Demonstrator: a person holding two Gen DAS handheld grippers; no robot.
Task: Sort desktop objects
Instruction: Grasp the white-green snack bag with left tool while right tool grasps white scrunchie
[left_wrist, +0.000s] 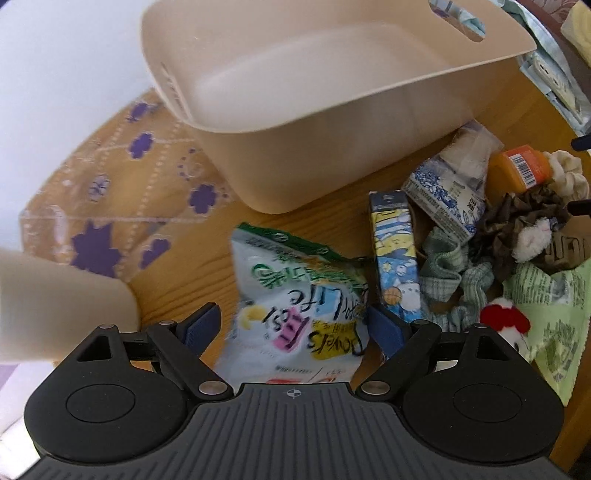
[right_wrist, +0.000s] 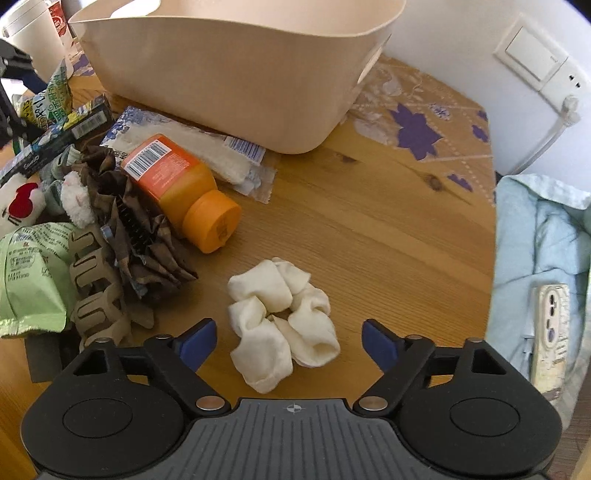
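My left gripper (left_wrist: 293, 326) is open, its blue pads on either side of a white and green snack bag (left_wrist: 295, 295) lying on the wooden table; I cannot tell if they touch it. A beige bin (left_wrist: 332, 155) stands just beyond it. My right gripper (right_wrist: 289, 341) is open around a white scrunchie (right_wrist: 284, 321), pads apart from it. An orange bottle (right_wrist: 181, 184) lies on its side to the left, in front of the same beige bin (right_wrist: 229, 81). The bottle also shows in the left wrist view (left_wrist: 521, 168).
A pile sits between the grippers: a blue carton (left_wrist: 395, 254), a blue-white packet (left_wrist: 447, 192), a green checked scrunchie (left_wrist: 454, 280), a brown scrunchie (right_wrist: 140, 221), a tan hair claw (right_wrist: 96, 288), a green packet (right_wrist: 29, 273). A second beige container (left_wrist: 55, 306) is at left. A light blue cloth and phone (right_wrist: 550, 328) lie right of the table edge.
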